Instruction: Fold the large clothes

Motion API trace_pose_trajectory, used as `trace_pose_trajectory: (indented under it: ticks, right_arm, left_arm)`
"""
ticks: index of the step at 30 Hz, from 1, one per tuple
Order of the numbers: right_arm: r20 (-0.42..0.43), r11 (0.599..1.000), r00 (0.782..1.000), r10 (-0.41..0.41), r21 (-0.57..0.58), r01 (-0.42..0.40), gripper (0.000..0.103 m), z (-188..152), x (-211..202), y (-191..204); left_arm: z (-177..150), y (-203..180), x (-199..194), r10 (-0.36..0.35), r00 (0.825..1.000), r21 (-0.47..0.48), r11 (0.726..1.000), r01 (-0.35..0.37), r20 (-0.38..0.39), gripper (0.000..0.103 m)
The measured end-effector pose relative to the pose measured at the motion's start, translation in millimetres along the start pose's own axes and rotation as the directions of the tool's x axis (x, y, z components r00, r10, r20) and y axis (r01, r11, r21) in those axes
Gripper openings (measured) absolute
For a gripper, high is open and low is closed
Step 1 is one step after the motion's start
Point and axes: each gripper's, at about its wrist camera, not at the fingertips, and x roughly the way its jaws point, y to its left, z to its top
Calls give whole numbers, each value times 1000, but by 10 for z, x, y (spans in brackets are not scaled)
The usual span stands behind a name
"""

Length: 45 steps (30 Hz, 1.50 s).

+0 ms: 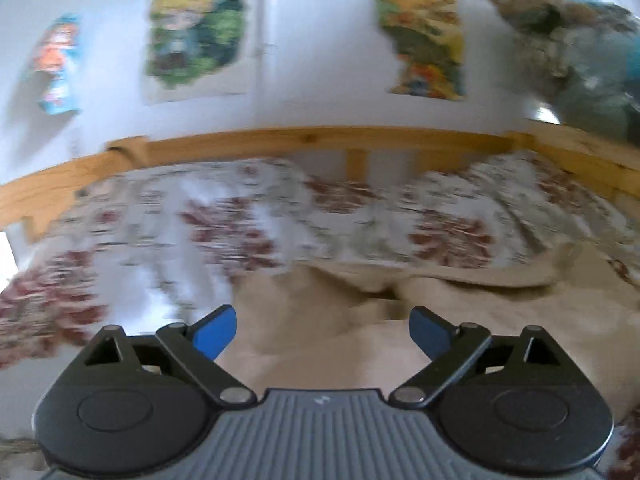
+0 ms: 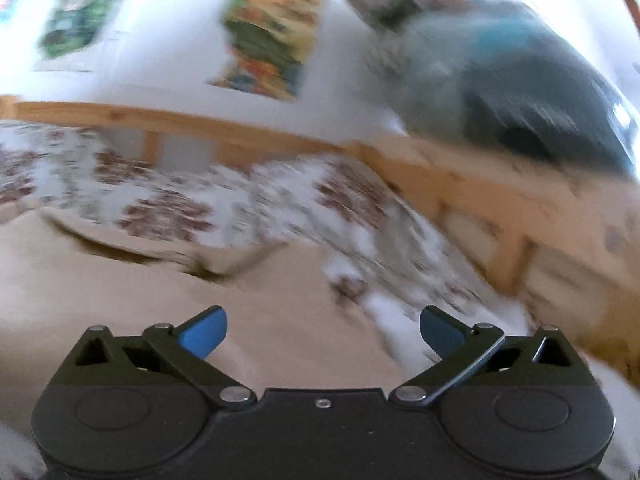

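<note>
A beige garment (image 1: 460, 320) lies spread on a bed with a red-and-white flowered cover (image 1: 224, 216). My left gripper (image 1: 322, 332) is open and empty, above the garment's left part near its edge. In the right wrist view the same beige garment (image 2: 120, 288) fills the lower left, with a folded edge at its far side. My right gripper (image 2: 323, 332) is open and empty, above the garment's right edge where it meets the flowered cover (image 2: 280, 208). Both views are blurred by motion.
A wooden bed frame (image 1: 320, 140) runs along the far side and down the right (image 2: 500, 216). A dark blue and grey heap (image 2: 520, 80) rests on the frame's right corner. Colourful posters (image 1: 196, 28) hang on the white wall behind.
</note>
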Motion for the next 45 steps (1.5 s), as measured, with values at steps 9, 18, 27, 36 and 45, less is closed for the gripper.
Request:
trace_pose_trajectory:
  ticks: [9,18,27,36,45]
  right_arm:
    - [0,987,990,139,-77,-138,102,752,663,744]
    - [-205,955,964,171,-205,-213,102,453,1512,1361]
    - [-245,960,939,242,-84,-269,99,420,1530,1150]
    - [-154,992,988,23,-118,-42,102,165,438,310]
    - [-194,995,981,-27,-97,8,102,-424,504,267]
  left_arm:
    - [-39,-507,746,13,1000,105,994,-13,3,95]
    - [-250,-86,1415,32,980,-75,996,-48,-197,100]
    - [-284,3,1370,21,979,-76,996,-37,-204,97]
    - [-273,485,456,52,997,-156,986,-61,-62,101]
    - [-550,449,704,178,973,-70,979,-190,-150,102]
